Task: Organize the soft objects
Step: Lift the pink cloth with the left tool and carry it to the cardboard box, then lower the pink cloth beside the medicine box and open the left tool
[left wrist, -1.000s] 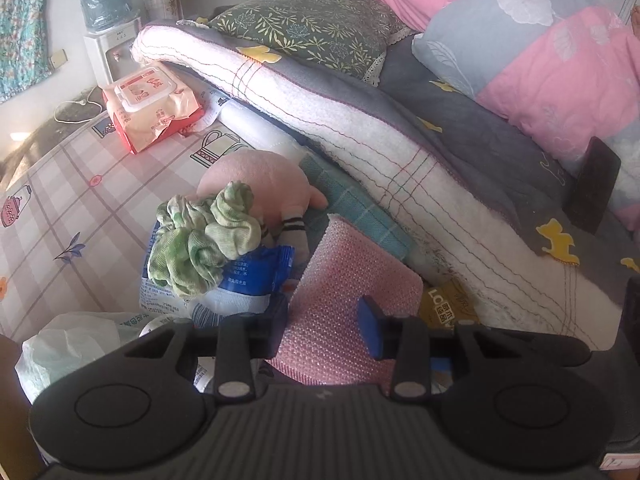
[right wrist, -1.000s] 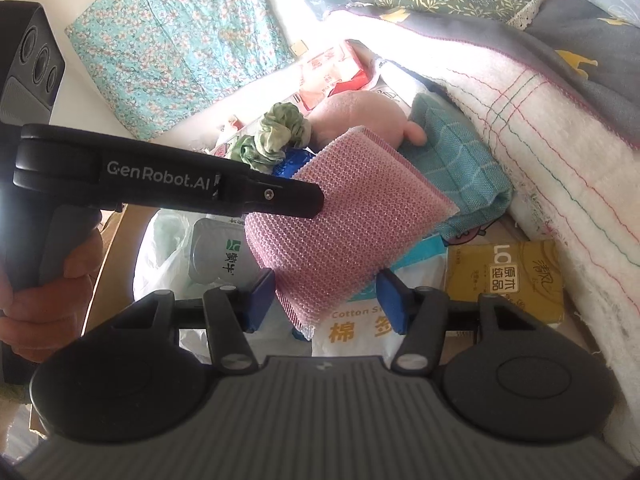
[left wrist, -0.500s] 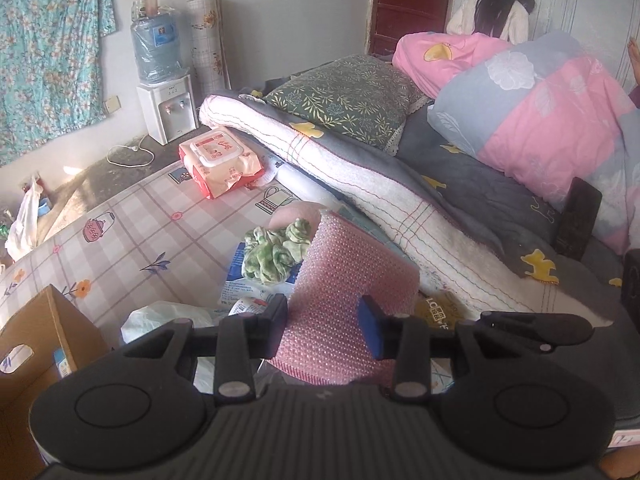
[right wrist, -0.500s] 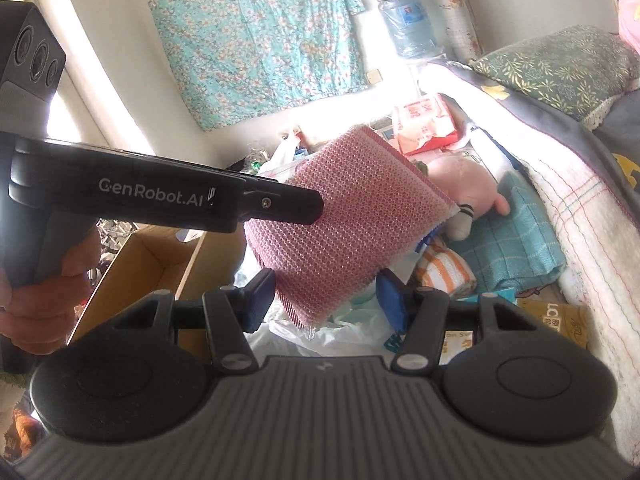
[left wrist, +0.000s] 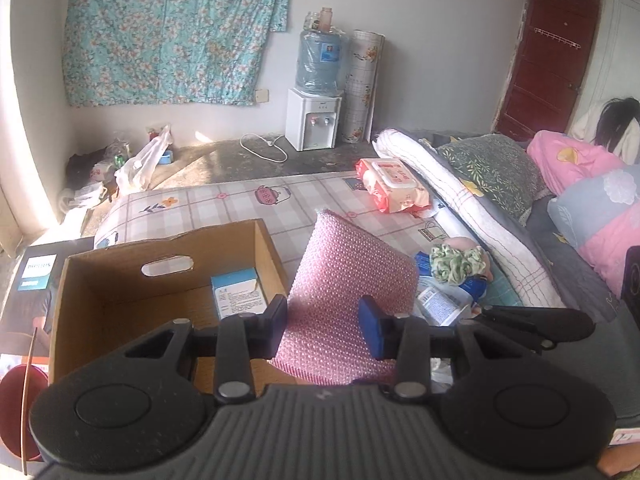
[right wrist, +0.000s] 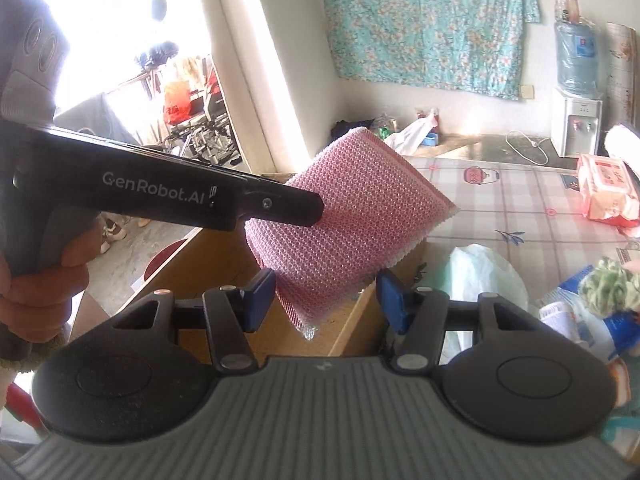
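The left tongs (left wrist: 323, 320) point forward and downward, both pads pressed against the sides of the pink bubble-wrap pad (left wrist: 352, 284). The right tongs (right wrist: 326, 300) stand partly apart, with the pad's lower edge between the blue fingertips (right wrist: 390, 300). A hand (right wrist: 36, 280) grips the left tongs' handle.

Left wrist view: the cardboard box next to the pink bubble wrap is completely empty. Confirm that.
Not empty. In the left wrist view the open cardboard box beside the pink bubble wrap already holds a small blue-and-white carton lying on its floor near the right wall. The rest stands: the box does sit next to the wrap.
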Available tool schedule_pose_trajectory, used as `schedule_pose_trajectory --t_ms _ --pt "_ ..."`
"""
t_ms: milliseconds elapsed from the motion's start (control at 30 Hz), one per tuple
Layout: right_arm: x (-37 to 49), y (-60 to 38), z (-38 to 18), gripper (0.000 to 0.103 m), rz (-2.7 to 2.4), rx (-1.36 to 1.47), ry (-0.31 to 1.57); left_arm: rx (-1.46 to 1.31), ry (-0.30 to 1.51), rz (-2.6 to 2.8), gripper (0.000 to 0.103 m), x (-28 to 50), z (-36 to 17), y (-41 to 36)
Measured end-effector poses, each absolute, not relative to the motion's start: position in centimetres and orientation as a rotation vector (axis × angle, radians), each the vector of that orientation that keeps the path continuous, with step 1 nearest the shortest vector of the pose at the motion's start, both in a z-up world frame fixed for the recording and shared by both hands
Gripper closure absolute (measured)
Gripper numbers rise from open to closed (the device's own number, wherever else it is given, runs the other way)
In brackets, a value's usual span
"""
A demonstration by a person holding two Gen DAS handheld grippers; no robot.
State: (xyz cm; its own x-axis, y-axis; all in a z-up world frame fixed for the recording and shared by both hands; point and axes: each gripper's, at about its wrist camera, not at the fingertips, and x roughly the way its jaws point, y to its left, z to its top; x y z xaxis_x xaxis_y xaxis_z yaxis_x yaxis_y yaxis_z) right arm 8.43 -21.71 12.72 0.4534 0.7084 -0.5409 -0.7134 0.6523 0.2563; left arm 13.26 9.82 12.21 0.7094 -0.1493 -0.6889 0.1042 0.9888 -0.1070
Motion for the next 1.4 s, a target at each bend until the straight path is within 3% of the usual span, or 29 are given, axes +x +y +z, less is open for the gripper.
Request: schedule_pose_trajectory --t_ms 400,633,833,900,967,1067,1200,1400 --pt "13.5 -5.5 10.9 0.047 0.978 -0.249 0.815 -0.327 0.903 0.048 0.062 19.2 6.5 23.1" --pt "16.1 -1.2 7.8 0.044 0.889 -0.405 0.773 -0.394 1.040 0.164 0.064 24.8 -1.2 26.1" --pt "16.0 -6.4 9.0 0.044 0.940 -0.281 0.746 -0.410 1.119 0.183 0.064 24.8 -4.3 26.6" --pt "15.3 -8.6 9.8 0.044 0.954 -0.234 0.737 -0.387 1.120 0.187 0.061 24.5 -4.2 26.6" --pt "14.6 -10.6 10.6 0.044 0.958 -0.195 0.732 -0.372 1.131 0.203 0.051 24.6 -4.2 26.8" --pt "13.4 -13.0 10.9 0.044 0.955 -0.147 0.731 -0.402 1.176 0.232 0.047 25.1 -4.6 27.5" --pt "12.3 -15.3 10.9 0.044 0.948 -0.082 0.735 -0.440 1.191 0.220 0.048 26.0 -5.0 27.5" --pt "10.6 -18.2 10.7 0.044 0.903 -0.008 0.720 -0.403 1.155 0.216 0.062 27.6 -4.7 26.4"
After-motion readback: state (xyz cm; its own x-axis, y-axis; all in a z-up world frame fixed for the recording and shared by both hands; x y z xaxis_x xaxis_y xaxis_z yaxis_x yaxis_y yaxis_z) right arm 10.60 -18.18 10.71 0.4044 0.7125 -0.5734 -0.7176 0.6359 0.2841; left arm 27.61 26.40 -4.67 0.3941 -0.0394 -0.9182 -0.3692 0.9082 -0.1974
